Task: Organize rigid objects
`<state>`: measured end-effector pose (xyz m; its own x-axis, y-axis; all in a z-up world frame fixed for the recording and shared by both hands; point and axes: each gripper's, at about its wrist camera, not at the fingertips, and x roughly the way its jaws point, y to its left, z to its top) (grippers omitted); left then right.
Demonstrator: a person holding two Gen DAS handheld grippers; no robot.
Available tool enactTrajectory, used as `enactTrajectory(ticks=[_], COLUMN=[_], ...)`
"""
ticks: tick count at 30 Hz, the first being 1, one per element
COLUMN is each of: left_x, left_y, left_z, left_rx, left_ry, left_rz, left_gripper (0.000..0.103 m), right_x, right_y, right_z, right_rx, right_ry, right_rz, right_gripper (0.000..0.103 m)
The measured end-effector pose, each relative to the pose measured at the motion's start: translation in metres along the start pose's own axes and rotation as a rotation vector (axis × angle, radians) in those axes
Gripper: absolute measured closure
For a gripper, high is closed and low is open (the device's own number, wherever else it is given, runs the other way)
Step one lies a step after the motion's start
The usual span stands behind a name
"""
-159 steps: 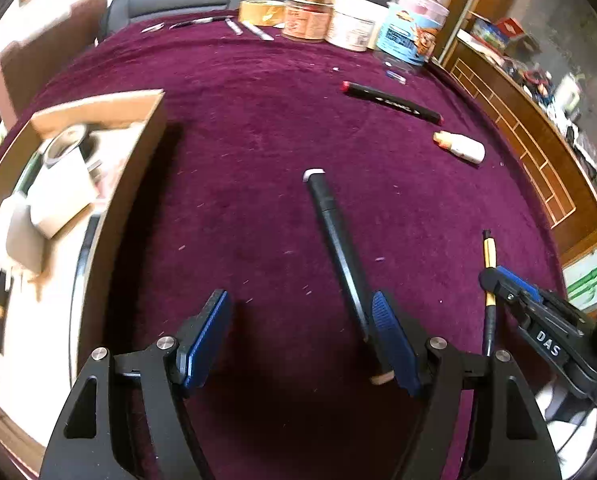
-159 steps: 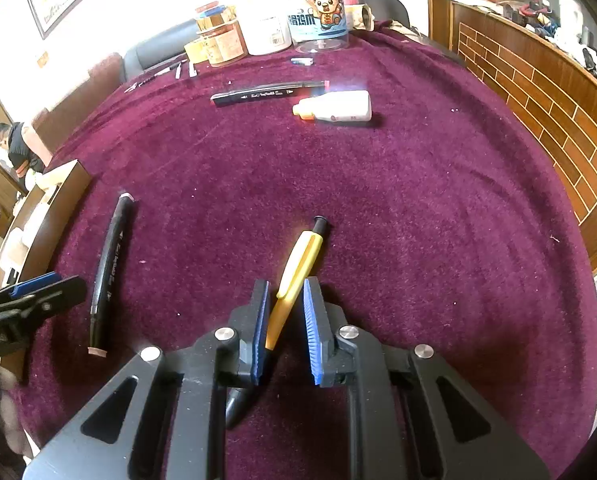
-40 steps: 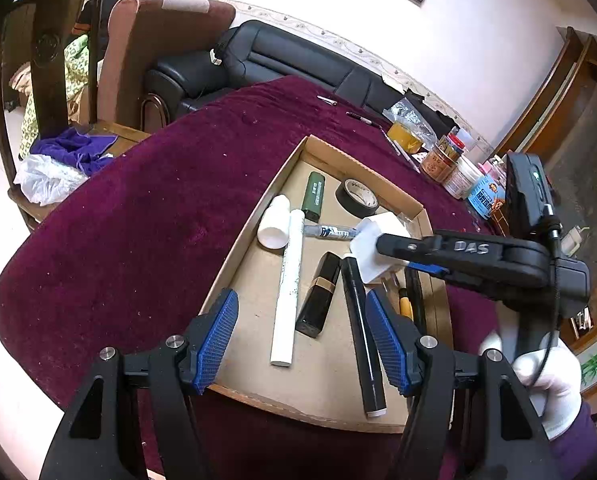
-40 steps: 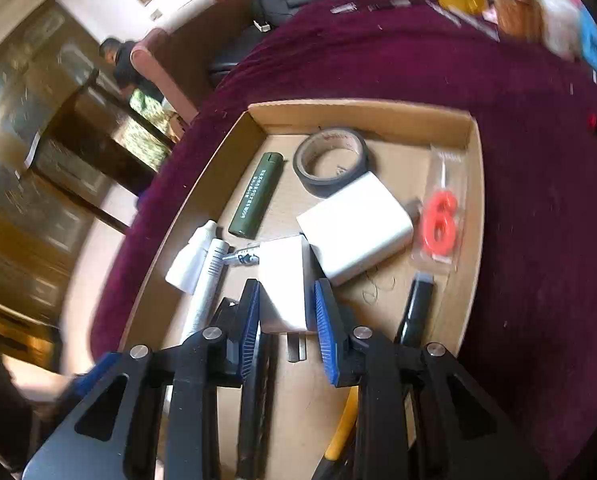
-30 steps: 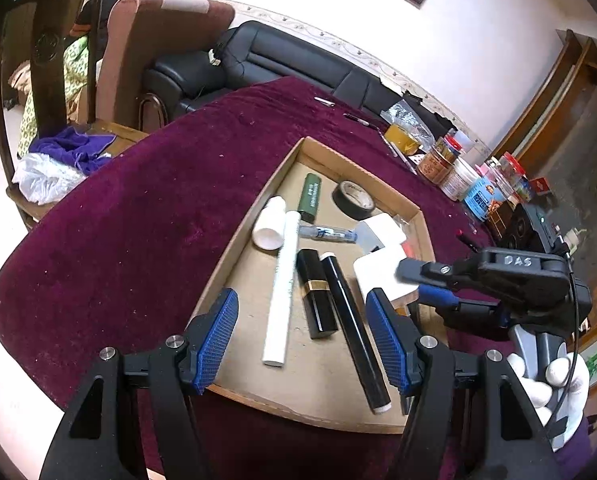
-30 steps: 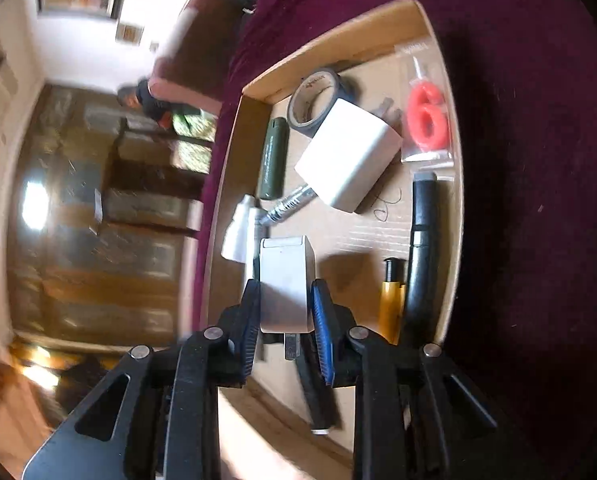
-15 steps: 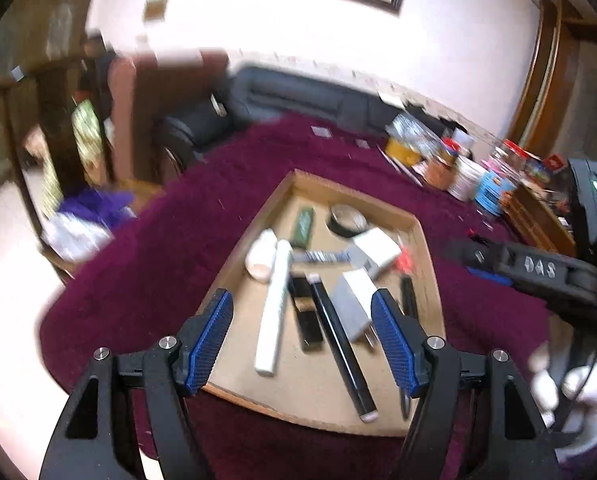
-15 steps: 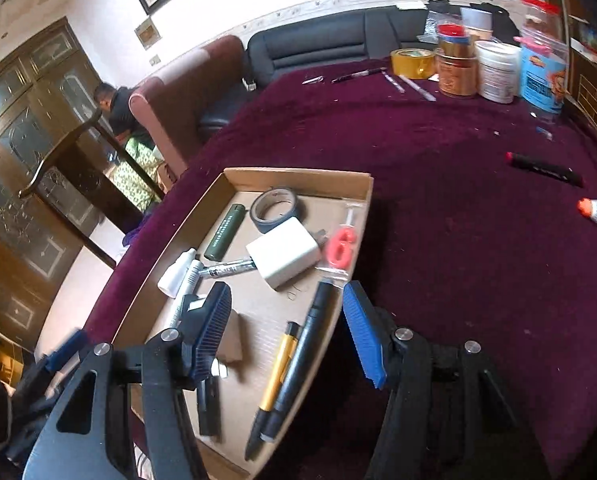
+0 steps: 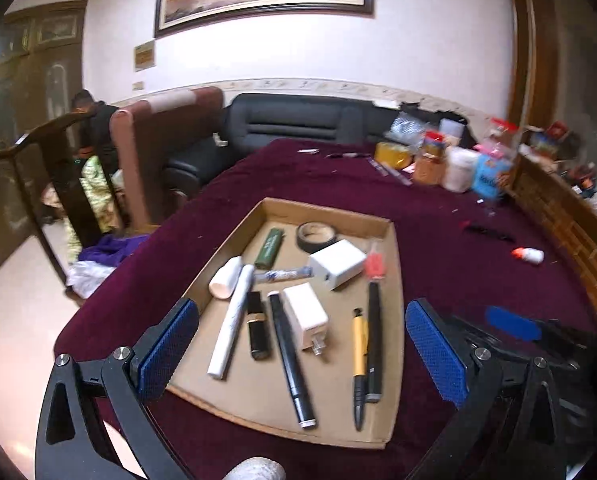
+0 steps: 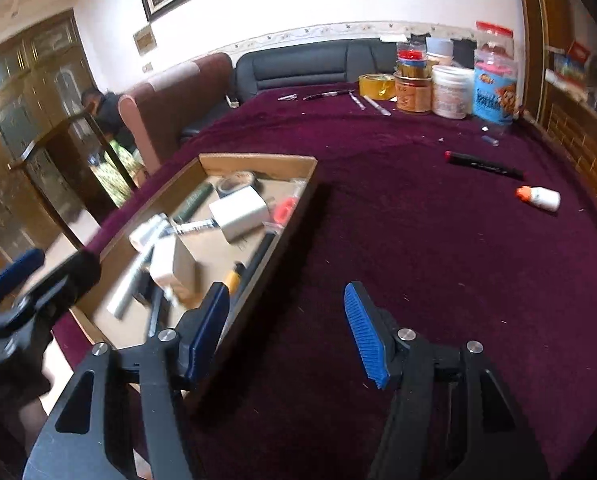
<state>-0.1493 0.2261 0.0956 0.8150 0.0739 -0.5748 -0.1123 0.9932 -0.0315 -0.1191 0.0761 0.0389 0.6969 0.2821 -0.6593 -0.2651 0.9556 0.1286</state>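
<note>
A shallow cardboard tray (image 9: 394, 304) (image 10: 258, 164) lies on the purple table. It holds two black markers (image 9: 290, 360), a yellow pen (image 9: 359, 344), two white chargers (image 9: 306, 314), a tape roll (image 9: 316, 236), a green tube, white tubes and a red item. My left gripper (image 9: 302, 354) is open and empty, raised above the tray's near end. My right gripper (image 10: 288, 332) is open and empty over the cloth just right of the tray. A black marker with a red cap (image 10: 484, 166) and a small white bottle (image 10: 540, 197) lie on the cloth at the far right.
Jars, tubs and a yellow tape roll (image 10: 438, 80) stand at the table's far edge, with pens (image 10: 326, 96) beside them. A black sofa (image 9: 298, 124) and a chair (image 9: 162, 140) stand behind the table. A wooden rail (image 10: 578, 136) runs along the right.
My right gripper let go of the small white charger into the tray, opened and drew back to the right. Both grippers have lifted and pulled back from the tray.
</note>
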Motion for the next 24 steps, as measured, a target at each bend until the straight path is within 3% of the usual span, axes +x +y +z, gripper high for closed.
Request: enactTrajectory(ticks=[10,24], left_x=[-0.005,0.007], left_y=[-0.008,0.003], left_z=[-0.011,-0.017], left_rx=[-0.004,-0.049], left_ry=[0.033,0.111], left_rz=[0.124,0.128], left_gripper=[0.001,0.001], right_x=[0.000,0.002], right_y=[-0.001,0.015], right_z=[-0.017,-0.021], right_rx=[-0.027,-0.077], right_ry=[0.008,0.017], right_rz=[-0.024,-0.035], right_gripper=[0.037,0.037])
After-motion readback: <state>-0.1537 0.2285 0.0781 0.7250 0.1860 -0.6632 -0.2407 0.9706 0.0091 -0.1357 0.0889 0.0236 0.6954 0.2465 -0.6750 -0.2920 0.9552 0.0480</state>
